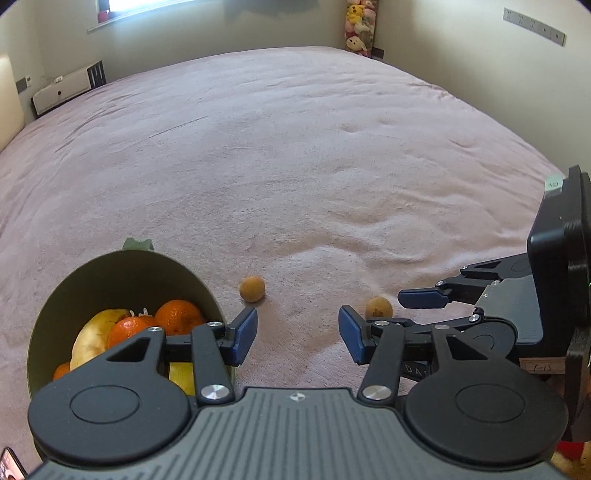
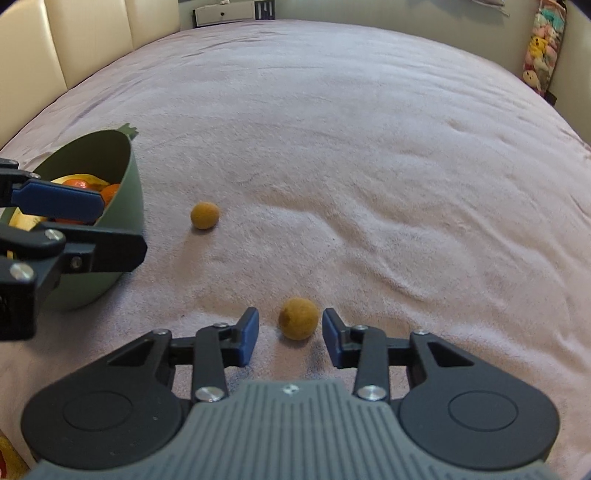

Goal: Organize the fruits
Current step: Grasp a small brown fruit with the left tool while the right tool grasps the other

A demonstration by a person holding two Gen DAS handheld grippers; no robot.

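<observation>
A green bowl (image 1: 110, 273) (image 2: 125, 192) sits on the pink bed cover and holds oranges (image 1: 177, 315) and a yellow fruit (image 1: 92, 339). Two small brown round fruits lie on the cover. The near one (image 2: 298, 318) (image 1: 378, 307) lies between the open fingers of my right gripper (image 2: 290, 332), not gripped. The far one (image 2: 204, 215) (image 1: 252, 288) lies beside the bowl. My left gripper (image 1: 297, 334) is open and empty, next to the bowl's right side. The right gripper (image 1: 391, 308) shows at the right in the left wrist view.
The pink bed cover (image 2: 369, 147) spreads wide and wrinkled ahead. A padded headboard (image 2: 74, 40) is at the far left. A white cabinet (image 1: 62, 92) and a stack of plush toys (image 1: 358, 26) stand by the walls.
</observation>
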